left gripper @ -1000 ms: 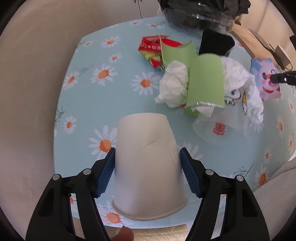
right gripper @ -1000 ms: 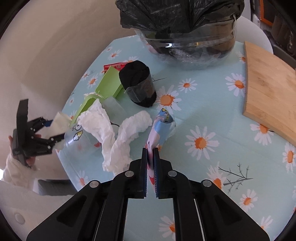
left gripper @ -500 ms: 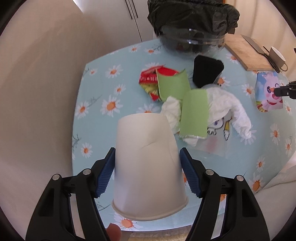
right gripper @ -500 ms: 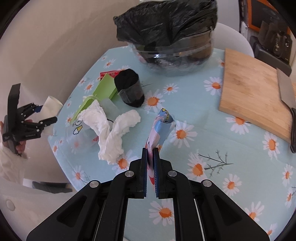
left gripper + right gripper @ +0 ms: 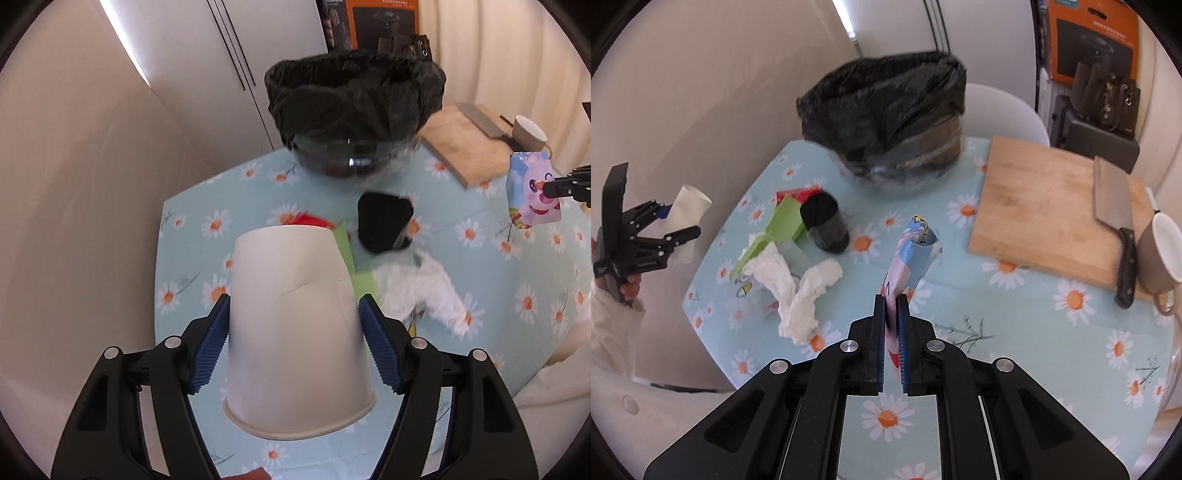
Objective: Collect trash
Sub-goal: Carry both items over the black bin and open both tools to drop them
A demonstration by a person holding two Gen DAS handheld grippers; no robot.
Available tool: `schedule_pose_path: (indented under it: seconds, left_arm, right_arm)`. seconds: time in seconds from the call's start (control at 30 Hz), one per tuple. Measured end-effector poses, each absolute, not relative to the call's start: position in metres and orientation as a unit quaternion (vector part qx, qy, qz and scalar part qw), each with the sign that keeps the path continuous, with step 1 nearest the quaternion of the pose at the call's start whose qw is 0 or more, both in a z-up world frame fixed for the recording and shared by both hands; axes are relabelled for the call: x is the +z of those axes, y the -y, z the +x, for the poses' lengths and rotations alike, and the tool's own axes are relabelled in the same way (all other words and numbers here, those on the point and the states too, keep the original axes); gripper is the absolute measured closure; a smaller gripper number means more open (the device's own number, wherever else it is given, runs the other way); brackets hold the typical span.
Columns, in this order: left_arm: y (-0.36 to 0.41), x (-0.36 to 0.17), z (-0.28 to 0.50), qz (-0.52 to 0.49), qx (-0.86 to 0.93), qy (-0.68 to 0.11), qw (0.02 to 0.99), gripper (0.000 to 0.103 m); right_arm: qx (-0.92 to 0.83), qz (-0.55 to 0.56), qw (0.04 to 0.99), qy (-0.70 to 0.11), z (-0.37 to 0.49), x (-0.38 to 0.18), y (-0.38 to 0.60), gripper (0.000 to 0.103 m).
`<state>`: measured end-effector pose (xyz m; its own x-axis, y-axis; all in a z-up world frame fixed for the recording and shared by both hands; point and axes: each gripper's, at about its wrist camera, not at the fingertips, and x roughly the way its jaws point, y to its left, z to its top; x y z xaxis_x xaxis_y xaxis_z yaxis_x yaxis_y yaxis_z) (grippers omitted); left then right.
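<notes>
Here, both hands carry litter above a daisy-print table (image 5: 1015, 321). The left gripper (image 5: 293, 345) clamps a white paper cup (image 5: 295, 332) upside down across its width, likely so the wide pads hold its walls. The right gripper (image 5: 892, 332), jaws pinched together, holds a flattened cartoon wrapper (image 5: 910, 254) by one edge. A black-lined bin (image 5: 886, 122) stands open beyond, apparently their destination; crumpled tissues (image 5: 798, 291) remain on the table.

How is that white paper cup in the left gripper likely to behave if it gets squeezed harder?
The paper cup probably crumples easily: its wall already shows a crease between the pads of the left gripper. It looks thin, empty and light, held upside down, so it likely needs little force. Its tapered, smooth side could let it slip out.
</notes>
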<state>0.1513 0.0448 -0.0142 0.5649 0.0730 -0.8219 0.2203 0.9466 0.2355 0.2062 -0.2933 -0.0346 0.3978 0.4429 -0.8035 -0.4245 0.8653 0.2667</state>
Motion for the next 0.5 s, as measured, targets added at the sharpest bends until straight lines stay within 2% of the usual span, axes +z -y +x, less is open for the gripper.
schedule_pose_path:
  seconds: [0.5]
  left_arm:
    - [-0.031, 0.026, 0.203, 0.106, -0.071, -0.403, 0.906, 0.033]
  right_arm:
    - [0.269, 0.007, 0.868, -0.416, 0.239, 0.033, 0.288, 0.097]
